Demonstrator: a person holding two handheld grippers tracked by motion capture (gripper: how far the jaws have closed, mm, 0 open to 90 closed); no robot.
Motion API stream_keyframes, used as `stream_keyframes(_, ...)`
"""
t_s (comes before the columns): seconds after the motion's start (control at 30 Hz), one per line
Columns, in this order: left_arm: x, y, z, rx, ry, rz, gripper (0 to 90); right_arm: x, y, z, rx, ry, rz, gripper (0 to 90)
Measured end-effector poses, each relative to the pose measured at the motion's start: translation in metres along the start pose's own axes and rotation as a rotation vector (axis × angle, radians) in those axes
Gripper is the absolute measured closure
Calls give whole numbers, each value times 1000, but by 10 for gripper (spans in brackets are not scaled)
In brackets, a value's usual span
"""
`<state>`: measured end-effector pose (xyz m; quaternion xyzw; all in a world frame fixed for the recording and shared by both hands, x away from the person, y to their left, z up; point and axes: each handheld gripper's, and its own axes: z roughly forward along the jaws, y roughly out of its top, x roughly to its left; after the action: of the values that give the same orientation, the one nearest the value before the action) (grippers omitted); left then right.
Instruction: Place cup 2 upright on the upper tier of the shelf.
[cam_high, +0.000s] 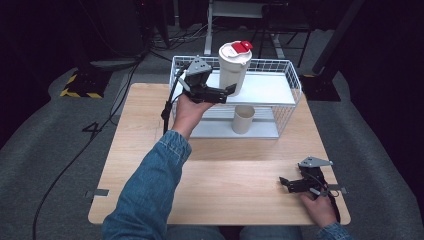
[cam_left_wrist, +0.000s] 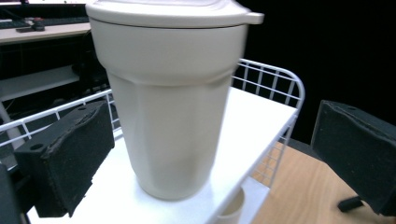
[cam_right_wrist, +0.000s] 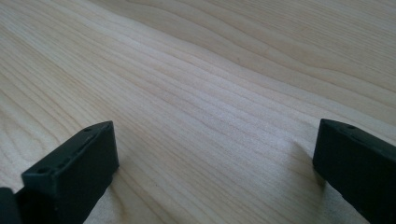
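Shelf (cam_high: 265, 90) edge near | left claw (cam_high: 231, 90) released beside tumbler (cam_high: 234, 70) (clear gaps) | right claw (cam_high: 283, 183) released

The bench (cam_high: 150, 125) has a light wood top with rounded corners and visible grain. It stands on a grey carpeted floor (cam_high: 45, 165). The surroundings beyond are dark — walls cannot be made out. A black cable (cam_high: 75, 155) runs across the floor at left. A base marked with yellow-and-black hazard stripes (cam_high: 80, 86) sits at upper left. Behind the bench stand pale metal frame legs (cam_high: 210, 30) and further cables — details are lost in shadow.
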<state>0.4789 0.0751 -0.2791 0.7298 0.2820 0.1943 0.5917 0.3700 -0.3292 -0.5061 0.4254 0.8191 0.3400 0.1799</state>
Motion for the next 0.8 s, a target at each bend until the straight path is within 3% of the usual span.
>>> stream_keyframes(0.07,-2,0,-3,4,-4,3,0,0,0,0,0,0,0,1)
stream_keyframes(0.33,-16,-8,-44,-8,-19,12,0,0,0,0,0,0,-1,1)
stream_keyframes(0.8,-34,-29,-91,14,-35,40,0,0,1,1,-1,1,-3,1)
